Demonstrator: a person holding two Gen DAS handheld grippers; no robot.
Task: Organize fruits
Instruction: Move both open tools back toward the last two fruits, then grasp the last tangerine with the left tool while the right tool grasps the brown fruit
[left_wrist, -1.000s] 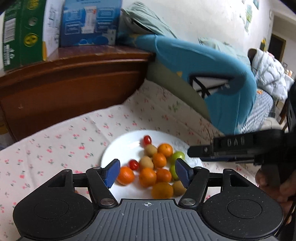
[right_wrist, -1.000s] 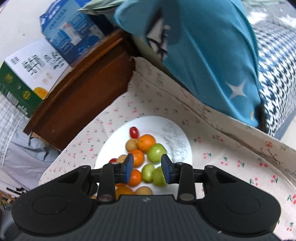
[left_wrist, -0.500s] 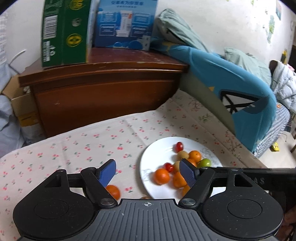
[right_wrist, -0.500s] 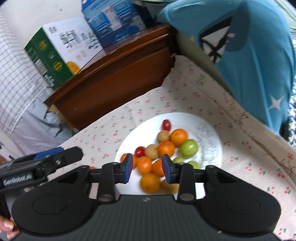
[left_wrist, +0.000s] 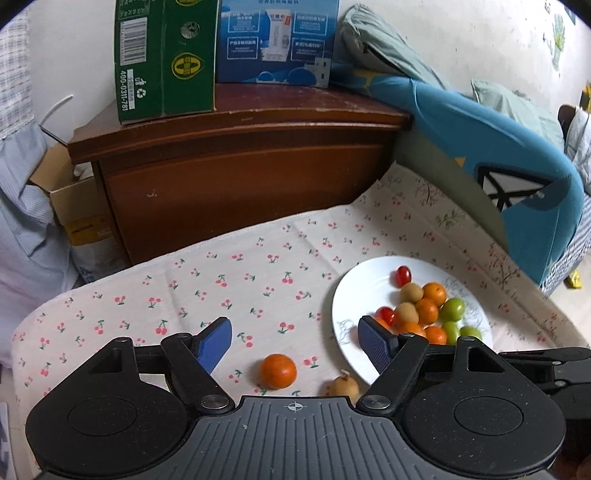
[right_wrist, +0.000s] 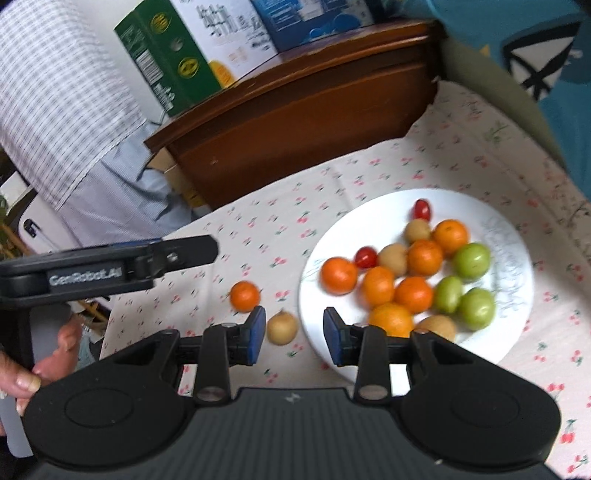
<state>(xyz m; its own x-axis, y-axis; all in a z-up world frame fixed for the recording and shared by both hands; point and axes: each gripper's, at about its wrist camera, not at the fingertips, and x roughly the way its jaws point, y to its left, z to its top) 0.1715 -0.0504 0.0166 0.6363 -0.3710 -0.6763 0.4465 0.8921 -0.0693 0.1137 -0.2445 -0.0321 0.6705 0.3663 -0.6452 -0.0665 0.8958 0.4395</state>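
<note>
Fruit's small, round, roll-prone: left gripper (left_wrist: 293, 341) hangs empty, jaws just widened, over the loose orange tangerine (left_wrist: 278, 370); grip across its middle, gently.

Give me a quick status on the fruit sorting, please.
Left gripper open, empty. Right gripper open, empty. One orange and one brown fruit on the cloth; rest on the plate. Nothing blocking.

Left gripper (left_wrist: 294, 341): jaws wide, just opened, empty. Right gripper (right_wrist: 294, 334): jaws narrowly apart, apparently gripping nothing.
</note>
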